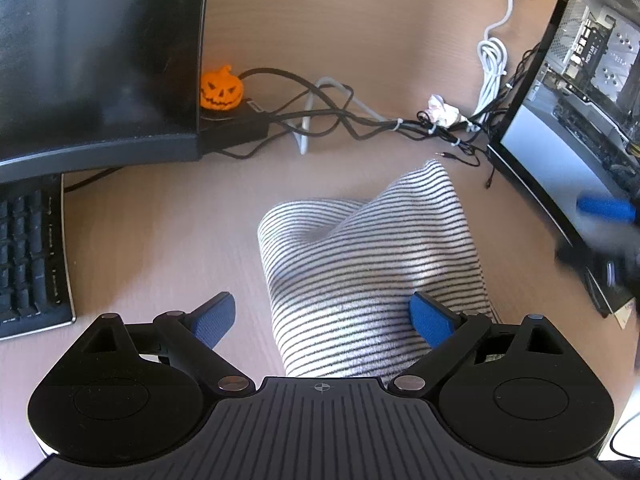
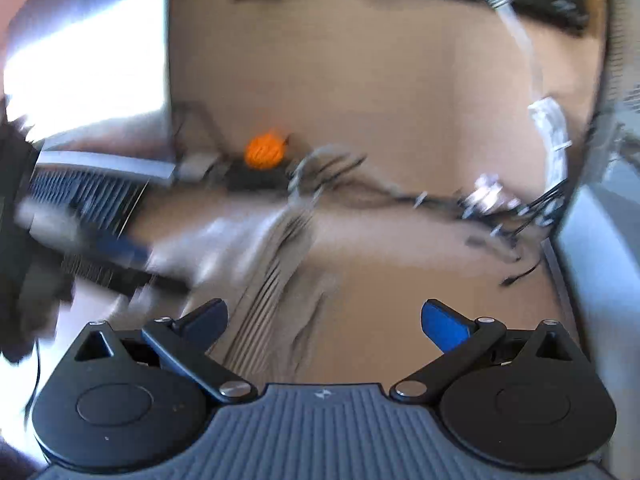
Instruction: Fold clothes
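A white garment with thin black stripes [image 1: 372, 256] lies folded and bunched on the wooden desk [image 1: 152, 232]. My left gripper [image 1: 324, 316] is open, its blue pads spread over the garment's near left part, holding nothing. My right gripper [image 2: 324, 320] is open and empty; its view is blurred by motion. The striped garment [image 2: 272, 264] lies ahead and left of it. The right gripper also shows blurred at the right edge of the left wrist view [image 1: 608, 232]. The left gripper shows blurred at the left of the right wrist view [image 2: 100, 248].
A dark monitor [image 1: 92, 60] and a keyboard [image 1: 32, 256] stand at the left. An orange pumpkin figure [image 1: 221, 89], tangled black and white cables [image 1: 360, 120] and a crumpled wrapper [image 1: 442, 111] lie behind the garment. A glass-sided computer case [image 1: 580, 100] stands at the right.
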### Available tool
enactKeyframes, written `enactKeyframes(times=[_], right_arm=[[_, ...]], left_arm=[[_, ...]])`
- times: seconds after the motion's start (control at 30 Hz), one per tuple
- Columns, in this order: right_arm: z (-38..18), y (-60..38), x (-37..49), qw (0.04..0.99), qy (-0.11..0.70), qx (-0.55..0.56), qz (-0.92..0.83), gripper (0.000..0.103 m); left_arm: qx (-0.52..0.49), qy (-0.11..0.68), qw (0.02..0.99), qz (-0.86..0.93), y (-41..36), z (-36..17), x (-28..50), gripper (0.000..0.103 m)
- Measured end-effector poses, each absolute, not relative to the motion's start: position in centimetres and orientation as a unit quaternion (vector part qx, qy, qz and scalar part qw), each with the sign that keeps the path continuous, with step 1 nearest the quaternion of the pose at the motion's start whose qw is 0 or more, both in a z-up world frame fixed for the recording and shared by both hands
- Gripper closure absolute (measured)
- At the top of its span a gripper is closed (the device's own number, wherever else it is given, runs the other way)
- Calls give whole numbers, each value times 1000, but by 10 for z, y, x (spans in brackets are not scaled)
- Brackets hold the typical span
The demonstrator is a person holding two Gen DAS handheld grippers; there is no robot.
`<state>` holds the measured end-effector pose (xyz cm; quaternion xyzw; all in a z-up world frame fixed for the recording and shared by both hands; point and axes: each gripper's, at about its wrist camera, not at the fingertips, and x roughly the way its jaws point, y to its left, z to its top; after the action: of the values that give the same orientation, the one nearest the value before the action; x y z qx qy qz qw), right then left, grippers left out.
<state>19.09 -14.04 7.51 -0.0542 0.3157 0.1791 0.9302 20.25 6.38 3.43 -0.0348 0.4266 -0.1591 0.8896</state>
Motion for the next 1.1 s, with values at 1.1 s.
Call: enactKeyframes(times=[1.1], right_arm=[[68,-98,247,946,273,-97,147,0]], left_arm=[[-21,424,896,-131,68,37,188,6]])
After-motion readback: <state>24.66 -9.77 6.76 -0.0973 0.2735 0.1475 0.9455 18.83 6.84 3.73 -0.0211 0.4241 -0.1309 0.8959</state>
